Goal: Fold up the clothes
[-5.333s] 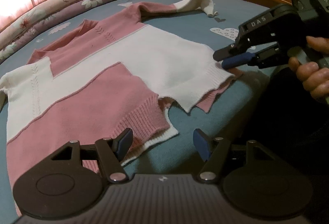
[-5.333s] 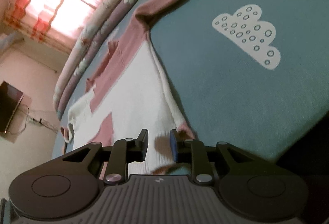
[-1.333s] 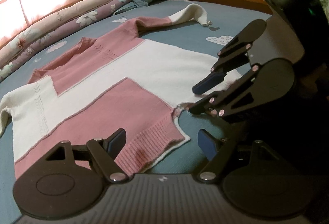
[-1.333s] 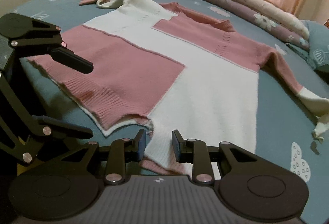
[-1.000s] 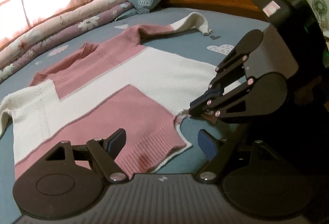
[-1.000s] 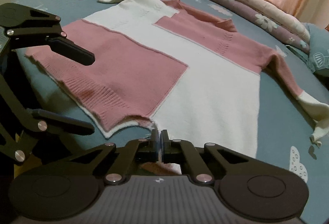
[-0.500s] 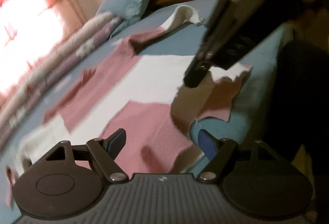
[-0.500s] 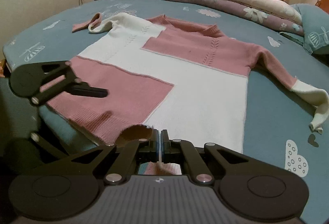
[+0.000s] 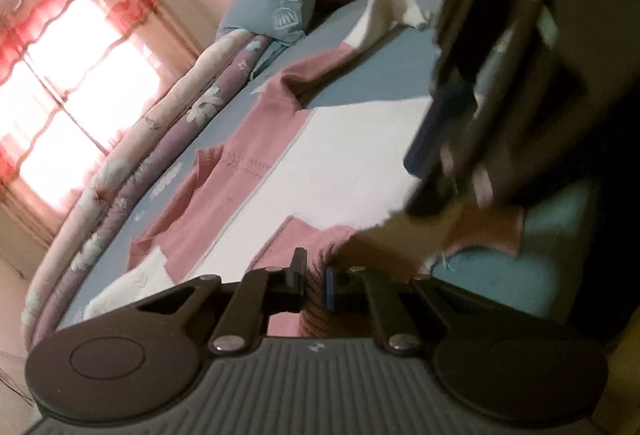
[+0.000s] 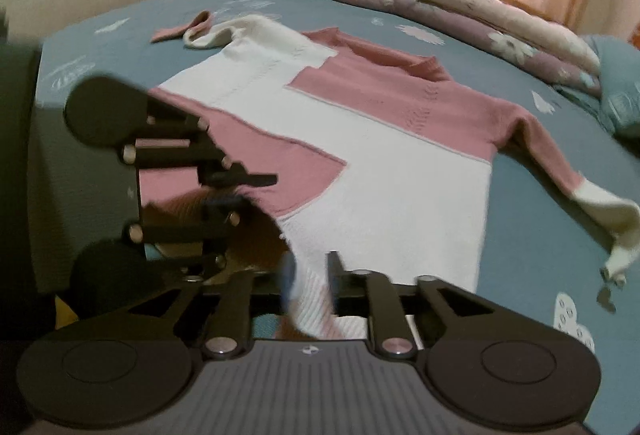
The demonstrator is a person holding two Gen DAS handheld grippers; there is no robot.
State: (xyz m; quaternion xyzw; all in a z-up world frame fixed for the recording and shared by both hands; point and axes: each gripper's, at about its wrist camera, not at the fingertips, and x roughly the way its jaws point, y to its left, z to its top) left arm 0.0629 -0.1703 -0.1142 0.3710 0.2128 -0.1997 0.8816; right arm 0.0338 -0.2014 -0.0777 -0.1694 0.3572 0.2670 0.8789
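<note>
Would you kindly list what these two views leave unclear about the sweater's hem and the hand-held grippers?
- Left wrist view: the right hand-held gripper is motion-blurred; its grip cannot be read.
- Right wrist view: its jaws have just been opening around the sweater hem; pad contact is blurred.
- Both views: the gripper bodies hide the hem's near edge.
- Left hand-held gripper: shut on pink hem.

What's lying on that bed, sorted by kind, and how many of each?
Sweater, pink and white: 1
Pillow, blue: 1
Rolled floral quilts: 2
Handheld grippers: 2, left gripper and right gripper
Total: 6
</note>
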